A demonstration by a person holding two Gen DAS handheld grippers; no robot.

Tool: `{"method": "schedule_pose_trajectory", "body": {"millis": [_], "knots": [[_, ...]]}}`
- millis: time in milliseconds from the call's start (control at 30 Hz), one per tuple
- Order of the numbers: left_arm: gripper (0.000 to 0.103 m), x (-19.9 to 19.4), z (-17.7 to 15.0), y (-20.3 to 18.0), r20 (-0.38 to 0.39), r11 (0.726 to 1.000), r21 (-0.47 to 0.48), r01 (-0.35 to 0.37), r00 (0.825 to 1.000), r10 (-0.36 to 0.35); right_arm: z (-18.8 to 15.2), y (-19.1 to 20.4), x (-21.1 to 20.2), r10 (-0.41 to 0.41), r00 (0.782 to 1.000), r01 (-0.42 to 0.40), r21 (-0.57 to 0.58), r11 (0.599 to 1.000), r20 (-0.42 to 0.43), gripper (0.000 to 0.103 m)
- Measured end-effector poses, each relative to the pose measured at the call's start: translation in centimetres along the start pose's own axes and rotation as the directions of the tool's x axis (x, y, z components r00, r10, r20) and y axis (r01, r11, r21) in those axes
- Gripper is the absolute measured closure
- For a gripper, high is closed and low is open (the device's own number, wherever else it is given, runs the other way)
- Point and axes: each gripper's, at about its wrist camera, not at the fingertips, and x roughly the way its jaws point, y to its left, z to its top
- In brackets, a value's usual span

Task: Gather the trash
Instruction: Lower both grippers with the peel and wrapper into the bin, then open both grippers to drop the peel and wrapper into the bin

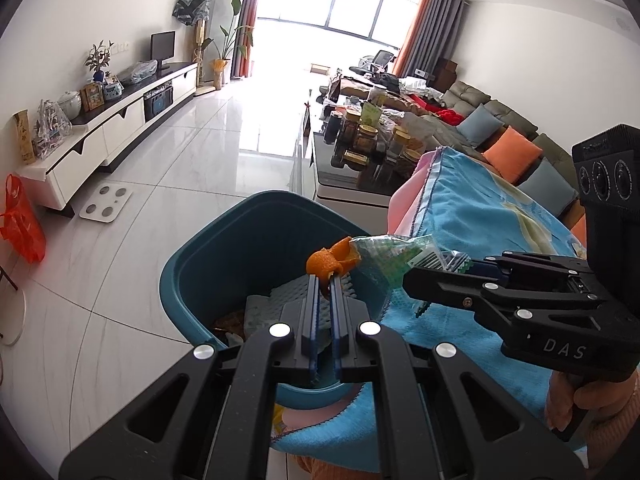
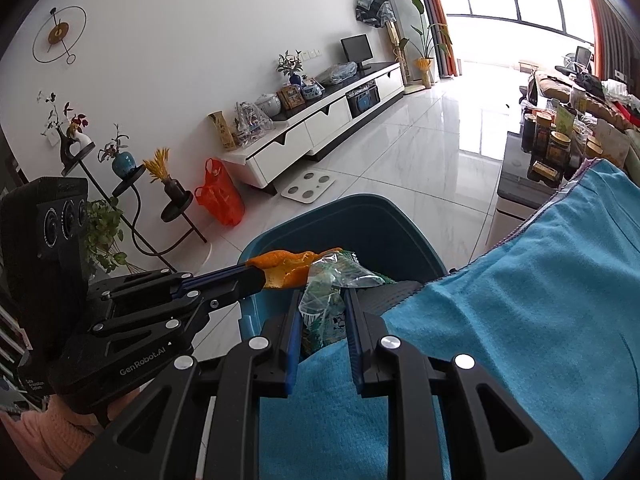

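My left gripper (image 1: 325,280) is shut on a piece of orange peel (image 1: 330,261) and holds it over the open teal trash bin (image 1: 192,280). My right gripper (image 2: 323,292) is shut on a crumpled clear-and-green plastic wrapper (image 2: 332,276), also above the bin (image 2: 404,224). In the left wrist view the right gripper (image 1: 416,276) comes in from the right with the wrapper (image 1: 384,256) touching the peel. In the right wrist view the left gripper (image 2: 262,276) comes in from the left with the peel (image 2: 288,266). Grey foam and other trash lie in the bin.
A blue towel (image 2: 520,300) covers the surface to the right of the bin. A coffee table (image 1: 348,184) crowded with jars stands behind it, a sofa (image 1: 500,132) further right. A white TV cabinet (image 1: 104,136), a scale (image 1: 106,203), an orange bag (image 2: 220,196) and plant stands (image 2: 132,184) line the left wall.
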Motion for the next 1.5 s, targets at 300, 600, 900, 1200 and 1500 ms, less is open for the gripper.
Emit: {"method": "schedule_pose_trajectory", "body": {"millis": [300,600,900,1200,1500], "knots": [[0.097,0.8,-0.1,0.4,-0.009,1.000,-0.008,-0.006,1.000,0.006,0.0,0.1,0.8,-0.002,1.000,0.003,0.004,1.000,-0.016,0.084],[0.097,1.6,-0.4,0.8,-0.023,1.000,-0.017,-0.017,1.000,0.017,0.2,-0.1,1.7,-0.008,0.999,0.008,0.007,1.000,-0.039,0.084],[0.097,2.6,-0.3,1.1,-0.038,0.999,-0.026,-0.023,0.999,0.022,0.3,0.0,2.4,-0.010,0.998,0.010,0.017,1.000,-0.057,0.083],[0.097,3.7,-0.5,1.6,-0.060,0.999,-0.038,-0.027,0.998,0.025,0.3,0.0,3.0,-0.022,0.996,0.023,0.020,1.000,-0.082,0.082],[0.096,5.6,-0.9,2.0,-0.097,0.998,-0.062,-0.014,0.995,0.008,0.5,0.0,3.3,-0.030,0.995,0.034,0.034,0.999,-0.096,0.079]]}}
